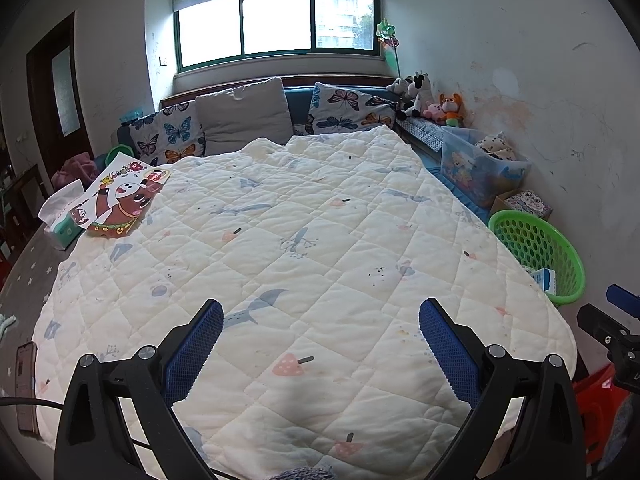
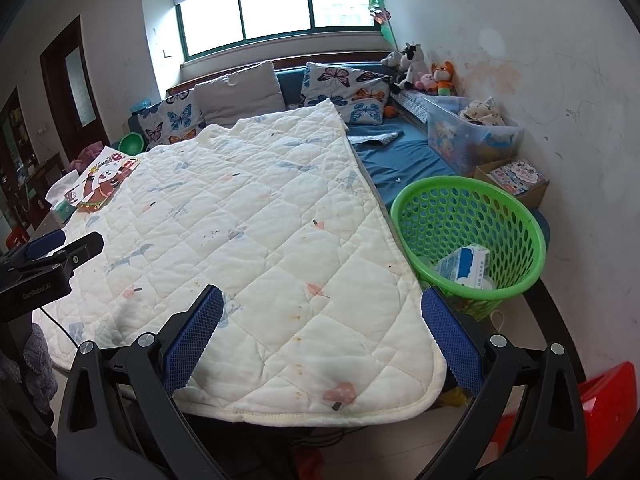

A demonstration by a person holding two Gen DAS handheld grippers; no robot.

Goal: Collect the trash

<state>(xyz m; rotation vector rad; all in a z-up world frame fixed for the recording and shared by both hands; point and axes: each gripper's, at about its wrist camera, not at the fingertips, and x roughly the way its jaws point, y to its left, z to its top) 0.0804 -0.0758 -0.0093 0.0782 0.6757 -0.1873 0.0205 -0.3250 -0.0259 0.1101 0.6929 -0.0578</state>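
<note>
Two grippers, both empty — left gripper [image 1: 321, 312] hovers over the cream quilted blanket with whale and mushroom prints [image 1: 304, 248], fingers spread wide, nothing between them. Right gripper [image 2: 322, 300] is the same: fingers wide apart, over the blanket's near right corner [image 2: 280, 264].

Trash is in the green perforated plastic basket [image 2: 516, 216], which sits just right of the blanket edge — a white-and-blue carton [image 2: 472, 262] lies inside at the near side, with some pale bits under it I can't identify. In the left wrist view the same basket [image 1: 560, 248] is at far right, carton [image 1: 546, 280] partly visible.

Far left on the blanket: a cartoon bear printed sheet [image 1: 120, 196], resting partly on a teal tissue box [image 1: 62, 228]. Clear plastic storage bin [image 2: 472, 136] and plush toys [image 2: 424, 68] stand far right by the wall. Butterfly-print pillows [image 1: 168, 136] line the far end under the window.
</note>
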